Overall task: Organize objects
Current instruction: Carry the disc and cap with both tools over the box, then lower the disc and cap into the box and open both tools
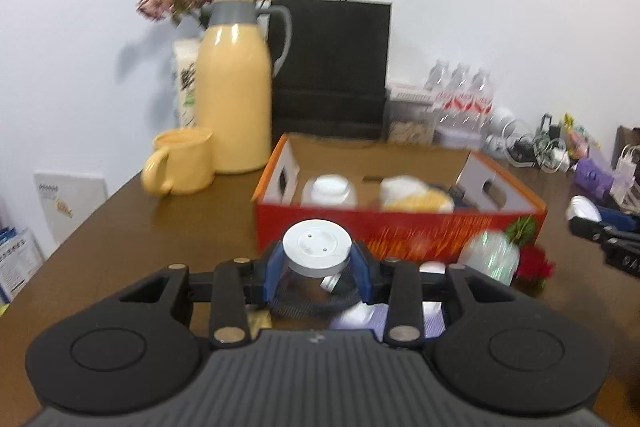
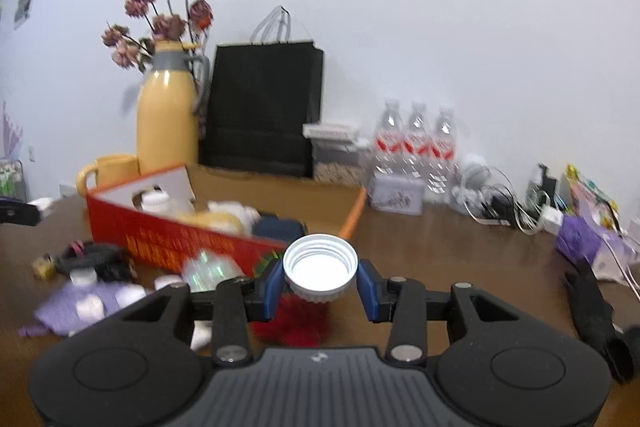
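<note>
With the left gripper pinching a capped jar and the right gripper pinching a white lid, both short of the red box, the transport step likely requires clearing its near wall before release.

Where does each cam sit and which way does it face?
Left wrist: on the left gripper, looking along its blue fingers clamping a white-lidded clear jar, toward the red cardboard box.
Right wrist: on the right gripper, fingers holding a white ribbed screw cap.
Shared: box, yellow thermos jug, black paper bag.
</note>
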`<state>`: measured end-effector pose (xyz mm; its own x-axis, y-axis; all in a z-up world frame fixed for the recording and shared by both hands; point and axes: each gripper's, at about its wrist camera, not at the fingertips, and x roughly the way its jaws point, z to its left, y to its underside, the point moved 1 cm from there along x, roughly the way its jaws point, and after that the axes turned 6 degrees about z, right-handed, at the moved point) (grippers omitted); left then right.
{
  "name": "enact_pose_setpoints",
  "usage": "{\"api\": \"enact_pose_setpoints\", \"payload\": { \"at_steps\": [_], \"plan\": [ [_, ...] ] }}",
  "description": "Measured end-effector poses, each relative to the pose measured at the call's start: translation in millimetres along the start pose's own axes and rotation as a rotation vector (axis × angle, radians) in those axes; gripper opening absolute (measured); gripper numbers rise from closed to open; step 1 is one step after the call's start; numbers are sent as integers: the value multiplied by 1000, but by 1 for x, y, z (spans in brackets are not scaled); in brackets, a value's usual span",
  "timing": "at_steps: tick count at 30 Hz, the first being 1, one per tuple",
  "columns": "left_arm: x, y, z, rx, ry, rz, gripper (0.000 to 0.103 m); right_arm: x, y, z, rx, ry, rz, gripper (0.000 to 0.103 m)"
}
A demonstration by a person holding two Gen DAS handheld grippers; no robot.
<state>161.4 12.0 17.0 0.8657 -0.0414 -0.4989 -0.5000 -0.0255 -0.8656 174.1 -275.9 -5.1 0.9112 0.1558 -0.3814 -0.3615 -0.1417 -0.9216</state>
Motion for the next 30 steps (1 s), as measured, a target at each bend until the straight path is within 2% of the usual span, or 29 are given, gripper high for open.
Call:
{"api": "enact_pose_setpoints", "payload": {
  "at_steps": [7, 16, 23, 30],
  "plan": [
    [30, -47, -28, 13, 40, -57, 37, 40, -42, 25, 13, -38, -31, 39],
    [93, -80, -53, 7, 25, -52, 37, 101, -73, 42, 24, -21, -2, 39],
    [146, -80, -58, -7, 3, 13, 37, 133, -62, 30, 64, -15, 54, 39],
    [152, -70, -56, 17, -6, 28, 38, 138, -58, 29, 71, -22, 79, 39]
  ]
}}
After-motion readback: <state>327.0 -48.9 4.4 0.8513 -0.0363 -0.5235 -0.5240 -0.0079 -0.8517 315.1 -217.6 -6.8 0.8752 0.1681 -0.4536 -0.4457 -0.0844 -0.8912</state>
